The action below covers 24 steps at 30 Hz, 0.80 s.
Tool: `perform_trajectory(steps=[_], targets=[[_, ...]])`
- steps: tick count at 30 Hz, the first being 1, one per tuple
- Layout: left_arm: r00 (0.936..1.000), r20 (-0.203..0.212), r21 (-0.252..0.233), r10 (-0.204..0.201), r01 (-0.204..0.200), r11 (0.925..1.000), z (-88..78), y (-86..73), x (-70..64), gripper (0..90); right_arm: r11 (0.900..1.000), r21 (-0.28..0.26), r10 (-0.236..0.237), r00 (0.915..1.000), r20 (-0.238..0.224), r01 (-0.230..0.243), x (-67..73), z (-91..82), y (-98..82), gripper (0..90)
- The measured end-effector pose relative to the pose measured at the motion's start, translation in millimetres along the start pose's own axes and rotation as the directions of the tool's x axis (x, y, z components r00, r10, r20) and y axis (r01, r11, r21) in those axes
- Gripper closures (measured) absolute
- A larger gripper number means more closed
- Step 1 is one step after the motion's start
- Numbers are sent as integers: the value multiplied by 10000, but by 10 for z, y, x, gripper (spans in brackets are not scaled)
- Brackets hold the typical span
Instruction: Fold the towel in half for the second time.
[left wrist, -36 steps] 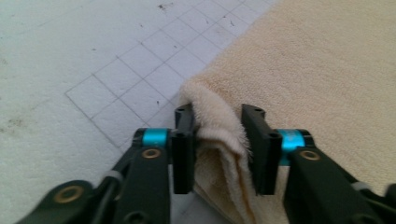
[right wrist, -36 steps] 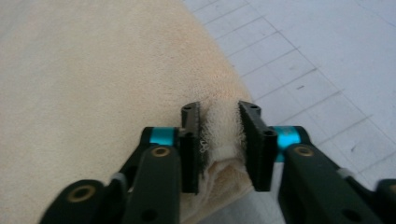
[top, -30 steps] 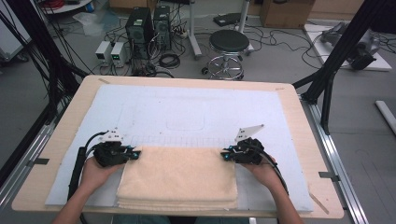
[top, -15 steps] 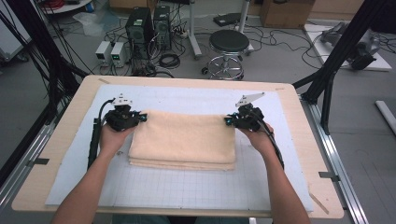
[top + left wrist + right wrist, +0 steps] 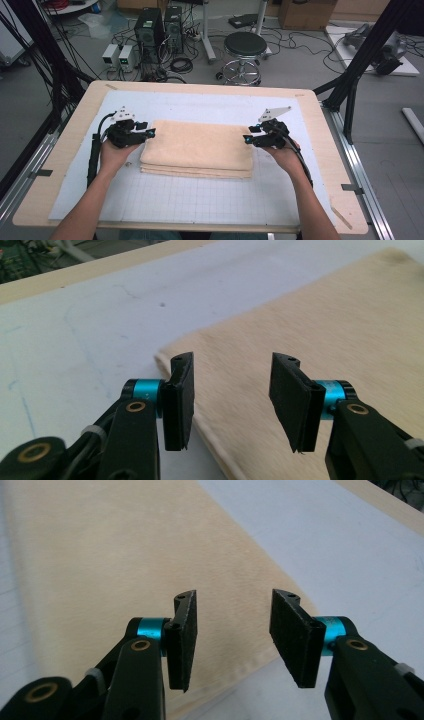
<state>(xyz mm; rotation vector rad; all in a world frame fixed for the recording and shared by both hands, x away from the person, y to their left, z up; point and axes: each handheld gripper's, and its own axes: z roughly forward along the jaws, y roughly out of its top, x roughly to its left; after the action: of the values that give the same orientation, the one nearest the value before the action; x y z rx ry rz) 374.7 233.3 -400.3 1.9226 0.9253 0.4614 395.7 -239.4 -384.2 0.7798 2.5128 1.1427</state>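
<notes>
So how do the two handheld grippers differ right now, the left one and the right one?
The left gripper sits at the folded towel's left end, the right gripper at its right end. They point inward, facing each other across it. Shared: both have just been opening, jaws now apart with nothing pinched, above the towel's far corners.

No text, label, brand or number can be read on anything here

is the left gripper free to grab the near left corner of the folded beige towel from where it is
Probably yes. The left gripper is open, its jaws having just opened, above the folded beige towel's left edge, with nothing between it and that corner.
</notes>
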Motion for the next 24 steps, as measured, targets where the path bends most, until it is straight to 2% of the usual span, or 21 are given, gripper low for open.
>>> perform_trajectory(steps=[3,6,10,12,15,17,21,24], targets=[[9995,276,-217,150,-144,9997,-140,-98,-72,527,9997,-191,-166,9996,-218,162,109,-80,-38,511],[9981,526,-202,325,-315,9993,-258,-199,-140,509,9992,-245,-317,9990,-300,309,215,-134,-85,496],[9948,725,-204,711,-698,9974,-367,-353,-235,490,9990,312,-290,9972,-694,312,336,-151,-110,441],[9932,813,-238,832,-815,9964,-395,-427,-278,470,9973,-32,-729,9956,-586,729,429,-168,-145,454],[9907,966,-112,955,-949,9954,-403,-503,-307,465,9978,9,-665,9951,-734,668,521,-153,-222,453],[9896,1135,-80,887,-883,9961,-380,-531,-319,459,9978,-61,-670,9940,-867,667,557,-127,-285,452],[9843,1401,330,1072,-1128,9931,-306,-554,-346,461,9985,140,-510,9926,-1099,529,598,-56,-416,447],[9815,1425,593,1280,-1375,9887,-263,-570,-367,548,9976,434,-491,9928,-1096,541,612,-1,-512,489]])
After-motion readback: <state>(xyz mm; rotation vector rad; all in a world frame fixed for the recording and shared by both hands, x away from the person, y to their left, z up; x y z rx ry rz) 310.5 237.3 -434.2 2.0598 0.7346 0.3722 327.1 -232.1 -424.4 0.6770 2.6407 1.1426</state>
